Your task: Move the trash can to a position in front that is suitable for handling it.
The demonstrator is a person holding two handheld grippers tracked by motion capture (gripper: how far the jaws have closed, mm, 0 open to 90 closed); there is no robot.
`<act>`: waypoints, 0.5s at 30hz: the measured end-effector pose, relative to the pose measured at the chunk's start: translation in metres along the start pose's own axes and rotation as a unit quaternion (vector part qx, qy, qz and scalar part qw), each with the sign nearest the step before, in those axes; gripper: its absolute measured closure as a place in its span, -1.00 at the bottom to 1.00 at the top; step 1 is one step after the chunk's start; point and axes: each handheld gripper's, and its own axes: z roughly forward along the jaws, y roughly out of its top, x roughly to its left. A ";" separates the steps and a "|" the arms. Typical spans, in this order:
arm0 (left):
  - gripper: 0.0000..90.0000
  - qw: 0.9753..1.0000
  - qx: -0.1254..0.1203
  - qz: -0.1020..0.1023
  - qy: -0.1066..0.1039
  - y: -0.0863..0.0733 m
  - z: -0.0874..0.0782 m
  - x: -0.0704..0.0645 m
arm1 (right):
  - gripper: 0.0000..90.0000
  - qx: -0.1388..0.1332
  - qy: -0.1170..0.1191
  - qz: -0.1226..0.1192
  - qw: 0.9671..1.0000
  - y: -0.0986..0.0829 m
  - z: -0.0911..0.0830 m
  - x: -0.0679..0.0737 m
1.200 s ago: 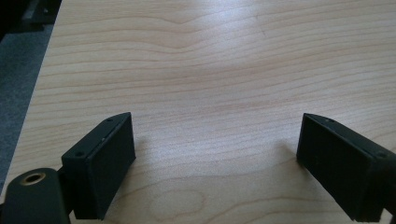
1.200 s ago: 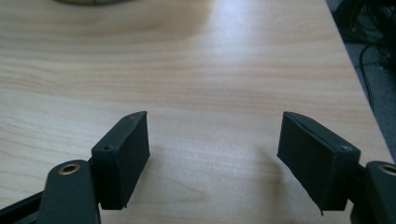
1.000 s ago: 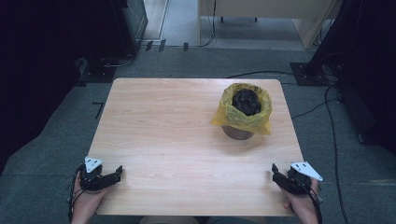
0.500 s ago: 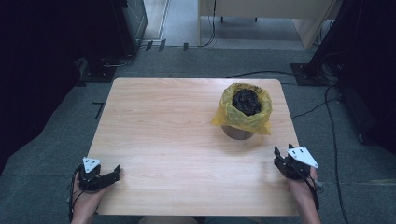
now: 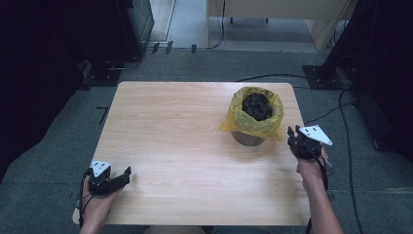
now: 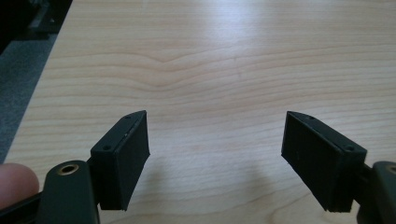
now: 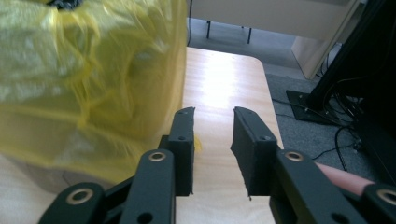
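A small pot [image 5: 248, 138] lined with a yellow bag [image 5: 253, 122] is seen at two o'clock on the table [image 5: 185, 146]. The right gripper [image 5: 295, 141], jaws part open and empty, is held just beside the bag at its four o'clock. The left gripper [image 5: 122, 176], jaws wide apart, is held at seven o'clock.

Lab: floor cables [image 5: 272, 77], equipment stands [image 5: 324, 77]

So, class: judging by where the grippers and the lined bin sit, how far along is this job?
Barely begun. Done: nothing; the yellow bag still lines the bin, full of dark waste. In hand: the right gripper, jaws apart, reaches beside the bag. Left: gripping it; the left gripper waits open.
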 end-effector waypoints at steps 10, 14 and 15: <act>-0.39 1.000 -0.003 0.000 -0.028 0.009 0.010 -0.025 | 1.00 -0.006 0.000 0.082 0.997 0.026 0.034 -0.016; -0.22 0.999 -0.003 0.007 -0.050 0.016 0.015 -0.041 | 1.00 0.005 0.004 0.069 0.998 0.038 0.047 -0.015; -0.19 0.998 -0.005 0.004 -0.058 0.019 0.016 -0.045 | 1.00 0.010 0.005 0.062 0.998 0.040 0.051 -0.013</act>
